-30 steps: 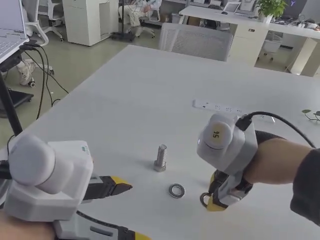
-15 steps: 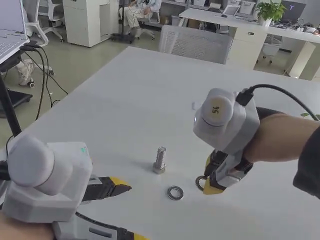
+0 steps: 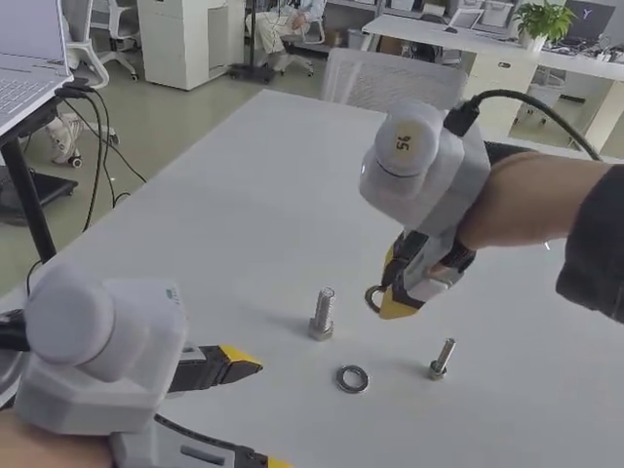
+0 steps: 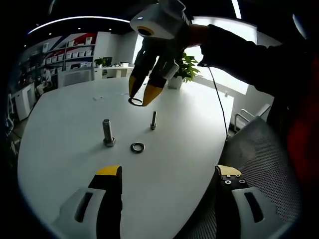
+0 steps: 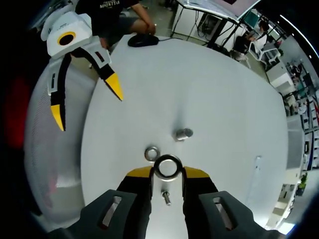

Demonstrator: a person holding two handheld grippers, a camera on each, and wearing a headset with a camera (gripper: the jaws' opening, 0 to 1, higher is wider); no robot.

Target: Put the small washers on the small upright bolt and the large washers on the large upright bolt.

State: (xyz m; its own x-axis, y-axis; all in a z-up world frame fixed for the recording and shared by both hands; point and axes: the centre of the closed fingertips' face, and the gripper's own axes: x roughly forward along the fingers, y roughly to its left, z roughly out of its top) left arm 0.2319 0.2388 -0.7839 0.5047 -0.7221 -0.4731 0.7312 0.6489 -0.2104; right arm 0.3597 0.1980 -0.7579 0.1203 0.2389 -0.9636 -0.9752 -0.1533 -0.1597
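The large upright bolt (image 3: 322, 314) stands mid-table, and the small upright bolt (image 3: 442, 359) stands to its right. My right gripper (image 3: 390, 297) hangs above and just right of the large bolt, shut on a large washer (image 3: 373, 297). In the right gripper view this held washer (image 5: 167, 167) sits between the fingertips, with the large bolt (image 5: 183, 133) beyond and the small bolt (image 5: 166, 197) beneath. Another washer (image 3: 351, 378) lies flat in front of the bolts. My left gripper (image 3: 252, 409) is open, low at the near left, holding nothing. The left gripper view shows the large bolt (image 4: 106, 133), the flat washer (image 4: 137, 147) and the small bolt (image 4: 153, 120).
The white table (image 3: 244, 195) runs far ahead. A mesh office chair (image 3: 390, 78) stands at its far edge. A laptop stand with trailing cables (image 3: 39, 107) is off the left side. Desks and a seated person are in the background.
My right gripper has risen off the table with the washer and moved left and away, toward the large bolt. The small bolt it was hiding now shows. The left gripper stayed put.
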